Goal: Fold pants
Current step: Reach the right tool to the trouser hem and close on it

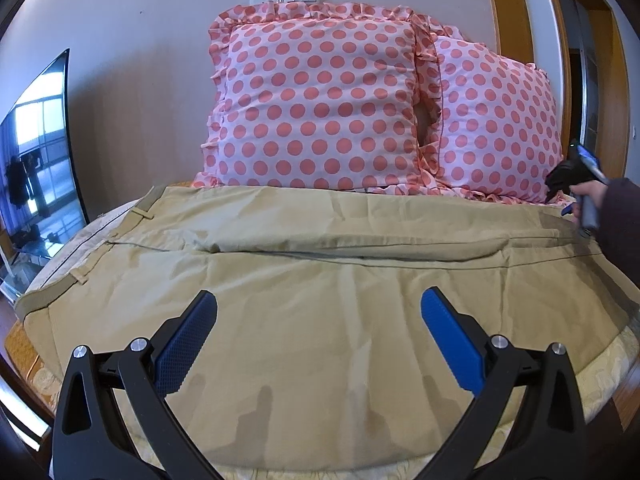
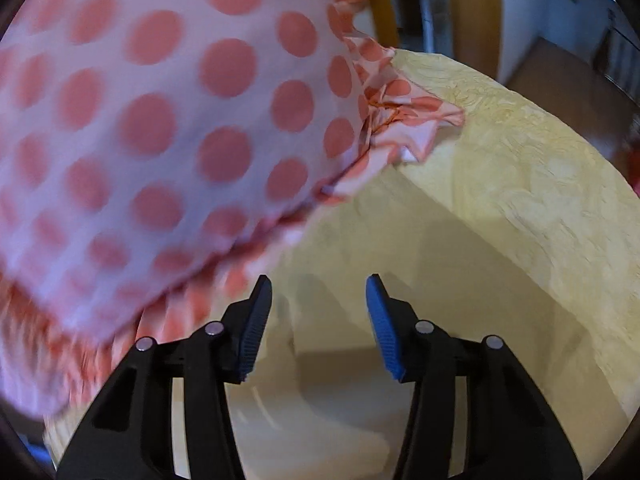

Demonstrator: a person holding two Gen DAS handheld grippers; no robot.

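Observation:
Khaki pants (image 1: pixel 304 292) lie spread flat across the bed, waistband at the left, legs running to the right. My left gripper (image 1: pixel 318 308) is open and empty, hovering over the near leg. My right gripper (image 2: pixel 319 292) is open and empty, close above the pale pant fabric (image 2: pixel 340 360) at the leg ends, beside the pillow. It also shows in the left wrist view (image 1: pixel 576 184), held by a hand at the far right.
Two pink polka-dot pillows (image 1: pixel 320 100) lean against the wall behind the pants; one (image 2: pixel 160 120) fills the upper left of the right wrist view. A yellow patterned bedspread (image 2: pixel 540 184) covers the bed. A TV (image 1: pixel 40 160) stands at the left, a door at the right.

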